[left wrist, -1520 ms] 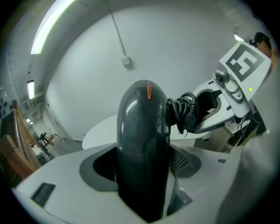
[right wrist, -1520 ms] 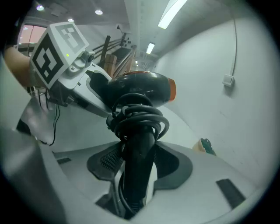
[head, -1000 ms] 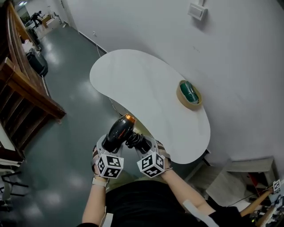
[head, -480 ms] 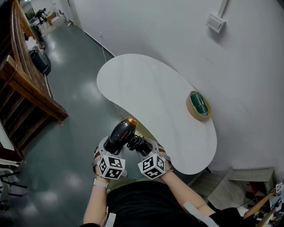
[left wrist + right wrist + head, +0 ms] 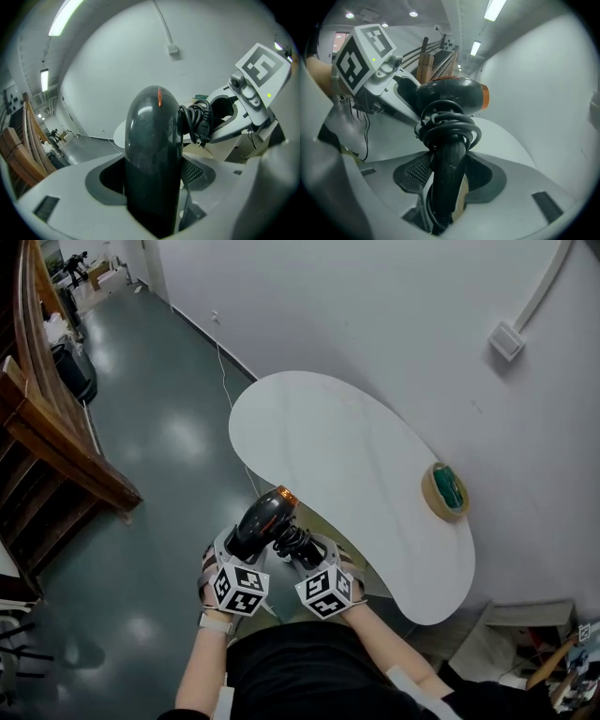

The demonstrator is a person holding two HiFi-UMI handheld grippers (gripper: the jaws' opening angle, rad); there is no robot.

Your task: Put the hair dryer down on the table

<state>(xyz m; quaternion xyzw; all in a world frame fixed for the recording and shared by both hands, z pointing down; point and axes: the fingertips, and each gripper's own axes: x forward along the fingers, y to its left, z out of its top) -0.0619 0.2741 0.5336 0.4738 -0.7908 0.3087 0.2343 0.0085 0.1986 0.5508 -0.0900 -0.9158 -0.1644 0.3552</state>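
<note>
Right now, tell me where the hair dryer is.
Low centre of the head view: the hair dryer is held aloft by the left gripper and right gripper, just short of the white table.

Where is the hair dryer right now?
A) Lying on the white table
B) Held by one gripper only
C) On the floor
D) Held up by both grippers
D: the hair dryer is clamped at its body by the left gripper and at its handle by the right gripper, and it does not rest on the table.
</note>
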